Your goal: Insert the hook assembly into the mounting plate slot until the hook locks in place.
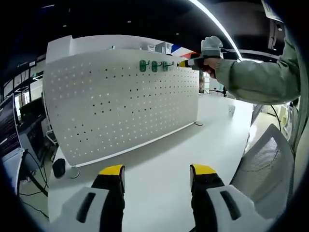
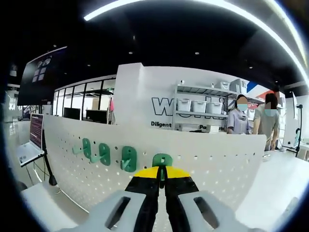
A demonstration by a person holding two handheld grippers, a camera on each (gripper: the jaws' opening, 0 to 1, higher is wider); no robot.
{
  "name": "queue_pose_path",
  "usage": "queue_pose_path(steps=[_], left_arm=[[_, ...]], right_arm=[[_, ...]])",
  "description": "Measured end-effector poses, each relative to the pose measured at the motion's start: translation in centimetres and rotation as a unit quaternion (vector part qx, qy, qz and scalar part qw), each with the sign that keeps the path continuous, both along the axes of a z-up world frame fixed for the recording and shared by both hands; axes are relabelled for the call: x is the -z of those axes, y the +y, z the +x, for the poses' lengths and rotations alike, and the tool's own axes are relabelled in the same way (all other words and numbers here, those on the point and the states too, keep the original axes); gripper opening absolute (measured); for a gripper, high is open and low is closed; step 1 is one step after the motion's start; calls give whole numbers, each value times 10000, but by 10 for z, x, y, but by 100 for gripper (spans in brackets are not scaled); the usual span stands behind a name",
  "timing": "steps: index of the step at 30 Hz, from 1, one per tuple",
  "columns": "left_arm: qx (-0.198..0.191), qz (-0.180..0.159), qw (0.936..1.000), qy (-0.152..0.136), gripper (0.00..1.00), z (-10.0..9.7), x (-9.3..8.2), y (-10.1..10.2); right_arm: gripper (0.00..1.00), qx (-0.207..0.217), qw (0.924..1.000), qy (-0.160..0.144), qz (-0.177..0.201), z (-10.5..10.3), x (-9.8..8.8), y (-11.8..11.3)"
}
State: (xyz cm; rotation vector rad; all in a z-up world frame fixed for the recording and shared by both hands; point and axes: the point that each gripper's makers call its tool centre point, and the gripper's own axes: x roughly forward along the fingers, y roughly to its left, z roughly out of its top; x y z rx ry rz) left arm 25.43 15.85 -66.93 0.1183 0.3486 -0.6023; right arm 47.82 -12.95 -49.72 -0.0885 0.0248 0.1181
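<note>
Left tool (image 1: 157, 170): yellow-tipped black jaws standing wide apart, released, hovering over the bare white table (image 1: 193, 145).
Pegboard (image 1: 120, 104): white perforated panel standing upright on the table, matte, dotted with rows of small holes.
Hooks on board (image 1: 153, 65): three green plastic hooks sitting in a row near the panel's top edge in the left gripper view; the right gripper view is showing them close, rounded and glossy, running leftward (image 2: 104, 153).
Right tool (image 2: 162, 175): jaws clenched on the hook assembly (image 2: 162, 162), a green hook pressing against the pegboard (image 2: 217, 164) beside the others.
Sleeve (image 1: 256, 79): grey-green fabric reaching toward the panel's top right.
Background: two people standing by shelving (image 2: 203, 104).
</note>
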Motion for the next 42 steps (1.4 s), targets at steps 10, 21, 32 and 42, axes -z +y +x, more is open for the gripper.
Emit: queue_pose_path(steps=[10,21,32,42], left_arm=[[-38,-18,10000,2,56,1,1,2],[-67,-18,10000,18,56,2,3,6],[-68,-27,10000,18,56,2,4,7],[-90,-47,9999,16,56,3,5,8]], right_arm=[[0,33,10000,79,20,12,2,2],[0,95,9998,156,-1,15,5,2],[0,110,9998,163,-43,16,4,4],[1,135,9997,211,-12,19,8,4]])
